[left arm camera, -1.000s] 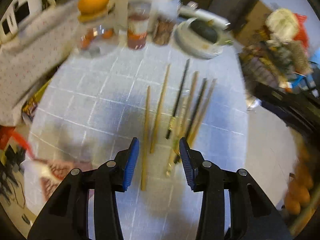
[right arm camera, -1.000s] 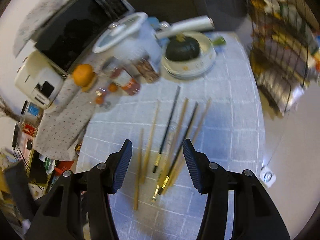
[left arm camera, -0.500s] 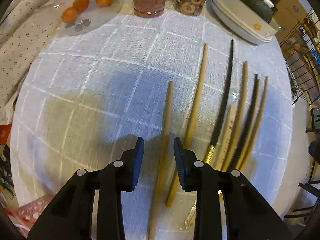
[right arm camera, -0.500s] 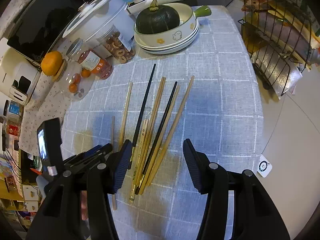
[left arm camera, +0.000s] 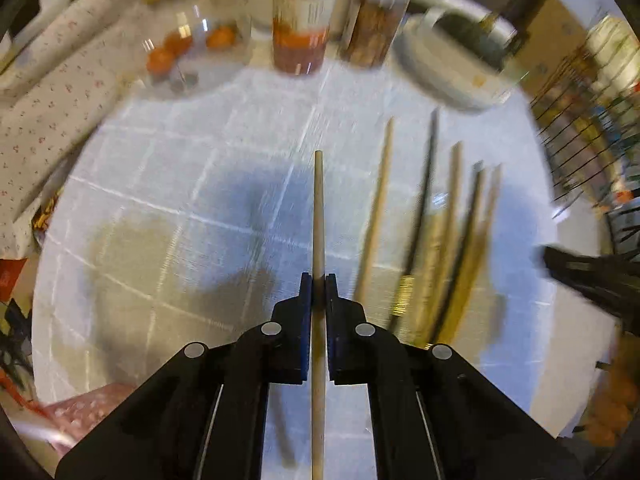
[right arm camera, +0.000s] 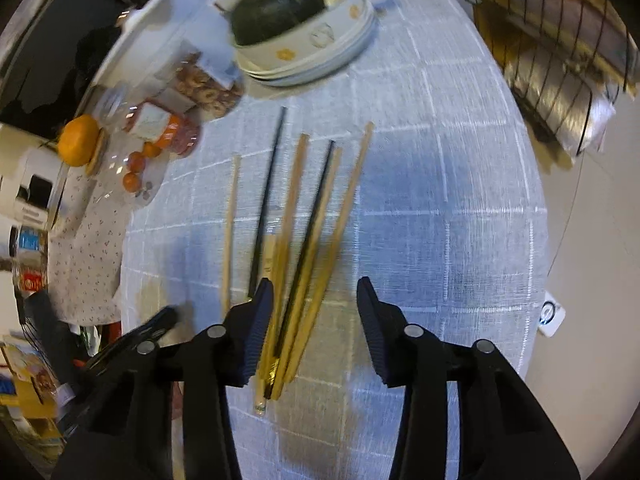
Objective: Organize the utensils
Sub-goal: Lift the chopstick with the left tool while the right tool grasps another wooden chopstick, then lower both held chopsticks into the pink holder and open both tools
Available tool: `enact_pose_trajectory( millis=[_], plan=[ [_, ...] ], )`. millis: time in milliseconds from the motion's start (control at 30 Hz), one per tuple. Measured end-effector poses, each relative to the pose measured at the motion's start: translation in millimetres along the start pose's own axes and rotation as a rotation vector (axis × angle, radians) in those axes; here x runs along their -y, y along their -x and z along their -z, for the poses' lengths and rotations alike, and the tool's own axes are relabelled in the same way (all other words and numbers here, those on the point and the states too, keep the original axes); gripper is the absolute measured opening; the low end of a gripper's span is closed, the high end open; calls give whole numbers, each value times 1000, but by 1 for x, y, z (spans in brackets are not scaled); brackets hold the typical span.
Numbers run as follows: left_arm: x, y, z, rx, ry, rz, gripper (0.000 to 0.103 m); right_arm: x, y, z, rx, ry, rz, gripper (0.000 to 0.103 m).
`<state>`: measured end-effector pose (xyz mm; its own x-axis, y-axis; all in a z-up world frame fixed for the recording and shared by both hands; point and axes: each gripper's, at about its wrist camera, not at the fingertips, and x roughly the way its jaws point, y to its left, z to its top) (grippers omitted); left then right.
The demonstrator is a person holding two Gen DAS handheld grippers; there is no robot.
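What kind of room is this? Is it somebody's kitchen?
Probably a home kitchen or dining corner. A table with a white checked tablecloth holds loose chopsticks, a dark green squash sitting in stacked bowls, and jars of food, with a wire storage rack beside it.

The bench (right arm camera: 460, 208) wears a pale checked cloth (right arm camera: 420, 128). On it lie loose chopsticks (right arm camera: 296, 216), wooden and black, fanned near the middle. Behind them stand stacked white plates (right arm camera: 340, 60), a glass jar of rings (right arm camera: 204, 92) and a clear fruit jar (right arm camera: 132, 168).
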<state>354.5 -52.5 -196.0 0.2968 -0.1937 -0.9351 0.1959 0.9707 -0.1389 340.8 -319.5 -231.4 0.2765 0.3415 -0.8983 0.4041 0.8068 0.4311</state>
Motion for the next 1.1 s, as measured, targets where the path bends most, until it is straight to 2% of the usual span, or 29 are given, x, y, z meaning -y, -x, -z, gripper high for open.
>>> enact_pose_trajectory(
  millis=[167,267,333,467,600,700,767,833,900,1100],
  plan=[
    [16,68,14,180,-58,87,5,24,-22,-15,-73,-160,-100,32],
    [17,88,22,236,-60,113,5,26,-29,-27,-59,-150,-47,27],
    [16,94,21,260,-53,135,5,30,-37,-32,-66,-169,-40,23],
    [18,110,25,297,-51,162,5,34,-50,-42,-76,-189,-39,23],
    [20,123,23,335,-70,162,5,28,-56,-50,-83,-172,-54,23],
    [20,128,24,348,-66,169,5,18,-61,-54,-56,-126,-15,23],
    [18,133,25,361,-62,168,5,8,-62,-52,-36,-62,64,8],
    [16,140,27,375,-58,165,5,-2,-63,-45,-34,-7,116,7],
    [12,150,31,392,-54,164,5,-6,-58,-43,-45,-20,88,6],
    [-15,192,53,479,-30,151,5,-31,-1,-42,89,94,26,6]
  ],
)
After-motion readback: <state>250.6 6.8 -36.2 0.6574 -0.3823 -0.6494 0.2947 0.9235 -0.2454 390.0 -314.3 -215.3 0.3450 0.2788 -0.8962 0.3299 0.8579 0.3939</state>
